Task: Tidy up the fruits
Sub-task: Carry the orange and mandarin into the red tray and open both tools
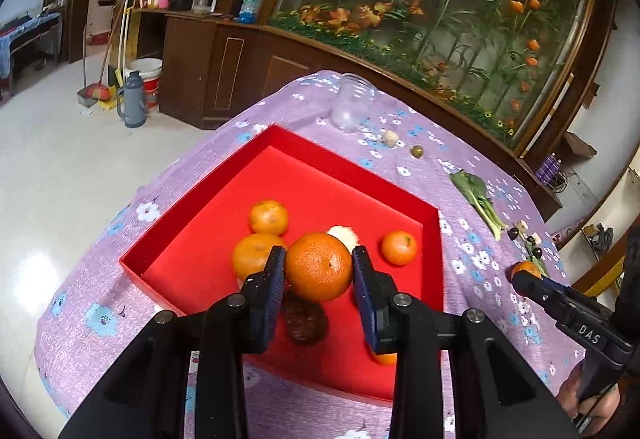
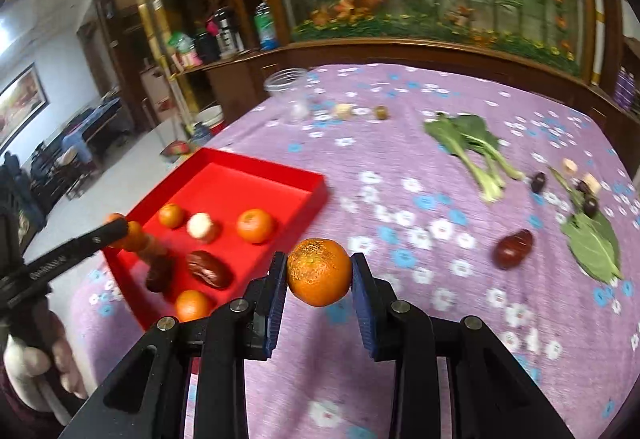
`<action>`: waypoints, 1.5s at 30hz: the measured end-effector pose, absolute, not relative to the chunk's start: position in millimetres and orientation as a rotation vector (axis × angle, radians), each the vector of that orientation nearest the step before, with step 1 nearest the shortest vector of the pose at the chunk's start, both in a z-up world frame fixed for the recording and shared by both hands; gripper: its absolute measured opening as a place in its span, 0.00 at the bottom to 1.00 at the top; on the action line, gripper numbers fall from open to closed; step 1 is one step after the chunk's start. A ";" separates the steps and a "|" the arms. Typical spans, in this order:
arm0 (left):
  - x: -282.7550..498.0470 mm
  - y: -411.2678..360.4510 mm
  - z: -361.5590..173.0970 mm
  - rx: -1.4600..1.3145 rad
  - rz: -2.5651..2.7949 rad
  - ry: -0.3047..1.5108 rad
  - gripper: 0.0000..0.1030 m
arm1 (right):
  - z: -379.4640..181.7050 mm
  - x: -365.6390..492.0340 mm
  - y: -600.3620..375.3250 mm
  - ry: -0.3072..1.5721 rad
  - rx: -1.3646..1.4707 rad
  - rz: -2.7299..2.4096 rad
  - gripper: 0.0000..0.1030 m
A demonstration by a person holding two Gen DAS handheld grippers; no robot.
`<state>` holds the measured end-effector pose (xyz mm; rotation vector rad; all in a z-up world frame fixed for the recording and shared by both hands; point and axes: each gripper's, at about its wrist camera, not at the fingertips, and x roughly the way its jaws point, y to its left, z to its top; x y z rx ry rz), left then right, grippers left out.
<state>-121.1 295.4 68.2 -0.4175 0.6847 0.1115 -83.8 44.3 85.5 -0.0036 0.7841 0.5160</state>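
Grippers (image 1: pixel 319 263) (image 2: pixel 319 271) level, each clamping an orange (image 1: pixel 319 266) (image 2: pixel 319 271), left over tray (image 1: pixel 224 207).

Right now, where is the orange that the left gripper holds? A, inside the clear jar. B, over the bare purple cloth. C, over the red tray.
C: the left gripper clamps its orange above the red tray, among other fruit.

From the left wrist we look steeply down, close over the shallow red square tray (image 1: pixel 168 239). From the right wrist we look lower across the purple flower-printed cloth-covered worktop (image 2: pixel 420 271), with the tray at left. We see tray and cloth in both views.
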 end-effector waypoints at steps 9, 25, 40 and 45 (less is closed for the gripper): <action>-118.2 299.7 67.6 -0.388 0.108 0.668 0.31 | 77.7 -73.4 106.0 0.851 -0.031 0.623 0.34; -59.7 305.9 64.9 -0.348 0.082 0.706 0.31 | 44.0 -38.8 160.6 0.952 -0.035 0.651 0.34; -38.3 313.1 49.1 -0.369 0.085 0.766 0.44 | 46.0 -34.0 181.0 0.932 -0.070 0.671 0.34; -43.1 313.2 60.1 -0.355 0.113 0.738 0.68 | 47.2 -32.7 181.7 0.909 -0.099 0.664 0.35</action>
